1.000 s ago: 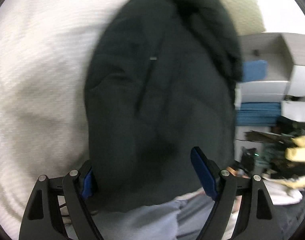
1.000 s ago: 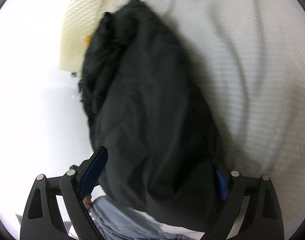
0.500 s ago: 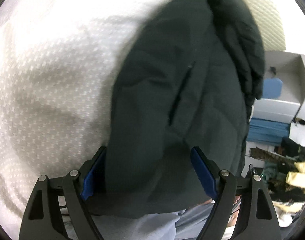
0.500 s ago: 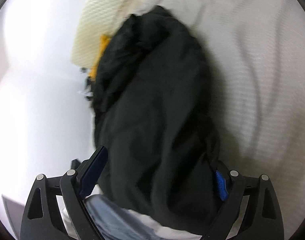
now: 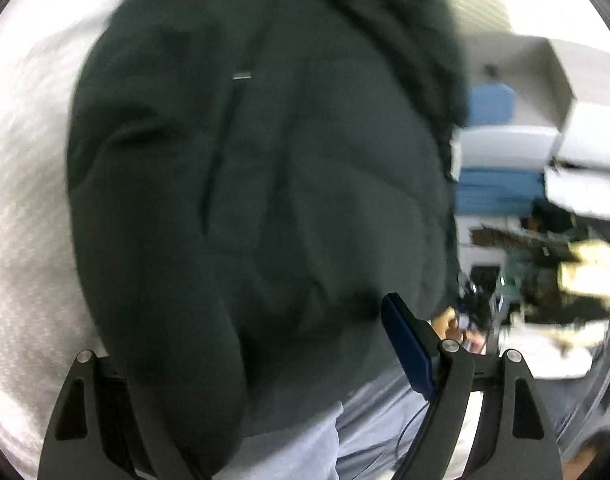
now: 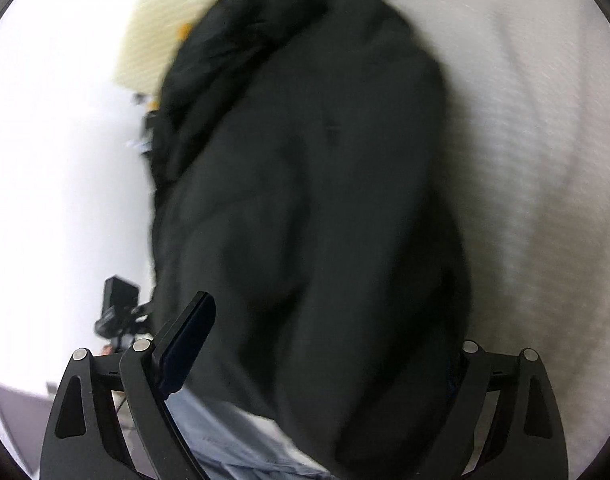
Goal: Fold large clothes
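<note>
Left tongs (image 5: 265,392) at lower frame, spread wide, dark jacket (image 5: 257,184) draped between, running up to frame top over white bed (image 5: 29,208). Right tongs (image 6: 329,384) likewise spread, jacket (image 6: 305,200) filling centre.

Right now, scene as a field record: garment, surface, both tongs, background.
garment: dark jacket, bulky, draped across both views
surface: white textured bedding under it
left tongs: fingers spread wide, fabric bunched between, one blue pad visible
right tongs: fingers spread, jacket filling the gap
grip: contact hidden by fabric
background: white boxes, clutter
image: motion-blurred
</note>
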`<action>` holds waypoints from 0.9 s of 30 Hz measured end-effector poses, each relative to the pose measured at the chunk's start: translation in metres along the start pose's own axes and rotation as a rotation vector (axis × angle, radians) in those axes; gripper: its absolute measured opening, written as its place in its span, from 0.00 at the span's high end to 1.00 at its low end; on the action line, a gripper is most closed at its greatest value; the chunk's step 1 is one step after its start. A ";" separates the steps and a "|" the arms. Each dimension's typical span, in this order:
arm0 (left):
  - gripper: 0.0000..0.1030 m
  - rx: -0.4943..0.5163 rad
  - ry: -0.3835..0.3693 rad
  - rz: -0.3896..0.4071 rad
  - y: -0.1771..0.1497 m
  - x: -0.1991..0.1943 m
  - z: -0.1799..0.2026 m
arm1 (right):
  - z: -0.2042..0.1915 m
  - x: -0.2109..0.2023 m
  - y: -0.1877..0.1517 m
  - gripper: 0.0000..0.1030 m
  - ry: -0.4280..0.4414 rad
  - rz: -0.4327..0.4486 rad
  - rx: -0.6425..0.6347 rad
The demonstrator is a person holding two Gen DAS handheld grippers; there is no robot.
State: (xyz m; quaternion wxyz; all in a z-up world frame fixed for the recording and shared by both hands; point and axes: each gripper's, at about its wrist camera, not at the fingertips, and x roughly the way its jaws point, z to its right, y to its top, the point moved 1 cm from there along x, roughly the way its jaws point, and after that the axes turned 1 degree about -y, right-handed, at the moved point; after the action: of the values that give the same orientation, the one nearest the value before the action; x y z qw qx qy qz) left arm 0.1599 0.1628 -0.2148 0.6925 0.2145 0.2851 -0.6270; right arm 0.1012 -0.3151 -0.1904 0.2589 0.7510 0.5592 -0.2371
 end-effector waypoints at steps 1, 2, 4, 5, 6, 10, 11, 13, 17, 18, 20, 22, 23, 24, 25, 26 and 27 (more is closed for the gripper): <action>0.19 0.029 0.004 0.006 -0.002 -0.002 0.007 | -0.006 -0.001 0.000 0.12 0.021 0.006 -0.016; 0.19 0.035 0.015 0.008 -0.004 -0.001 0.008 | -0.012 -0.002 0.001 0.14 0.052 0.013 -0.036; 0.20 0.009 0.063 0.005 -0.003 0.003 0.006 | -0.020 -0.004 0.001 0.23 0.075 0.024 -0.068; 0.21 -0.009 0.082 0.008 0.000 0.005 0.004 | -0.021 -0.005 0.001 0.31 0.072 0.026 -0.075; 0.24 -0.025 0.104 0.013 0.003 0.011 0.005 | -0.021 -0.004 0.001 0.42 0.067 0.025 -0.075; 0.33 0.004 0.192 0.052 0.004 0.018 0.009 | -0.013 -0.003 0.001 0.79 0.003 0.019 -0.050; 0.41 0.015 0.203 0.076 0.002 0.016 0.011 | -0.011 -0.004 0.002 0.83 -0.005 0.021 -0.043; 0.56 0.022 0.203 0.108 -0.001 0.013 0.017 | -0.012 -0.007 0.001 0.87 -0.024 0.028 -0.059; 0.88 -0.004 0.142 0.178 -0.006 -0.019 0.010 | -0.035 -0.015 0.000 0.91 -0.032 0.077 -0.167; 0.92 -0.008 0.122 0.196 -0.009 -0.028 0.007 | -0.039 -0.019 0.000 0.92 -0.025 0.090 -0.187; 0.94 -0.001 0.096 0.233 -0.015 -0.043 0.010 | -0.044 -0.027 -0.001 0.92 0.006 0.115 -0.192; 0.95 0.005 0.077 0.260 -0.020 -0.057 0.015 | -0.050 -0.039 -0.003 0.93 0.024 0.151 -0.214; 0.96 0.009 0.063 0.275 -0.023 -0.065 0.019 | -0.052 -0.045 -0.004 0.93 0.038 0.168 -0.218; 0.96 0.013 0.053 0.290 -0.026 -0.074 0.022 | -0.055 -0.051 -0.005 0.93 0.054 0.187 -0.222; 0.96 0.015 0.048 0.305 -0.030 -0.084 0.029 | -0.058 -0.058 -0.007 0.94 0.072 0.201 -0.228; 0.96 0.017 0.044 0.318 -0.031 -0.087 0.036 | -0.062 -0.065 -0.010 0.94 0.085 0.215 -0.238; 0.96 0.029 0.035 0.334 -0.035 -0.097 0.041 | -0.068 -0.073 -0.014 0.94 0.098 0.227 -0.256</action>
State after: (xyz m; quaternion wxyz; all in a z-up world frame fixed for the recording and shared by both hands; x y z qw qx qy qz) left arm 0.1257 0.2042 -0.1176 0.7788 0.2796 0.2486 -0.5035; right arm 0.0737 -0.3195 -0.0942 0.3499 0.7810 0.5083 -0.0962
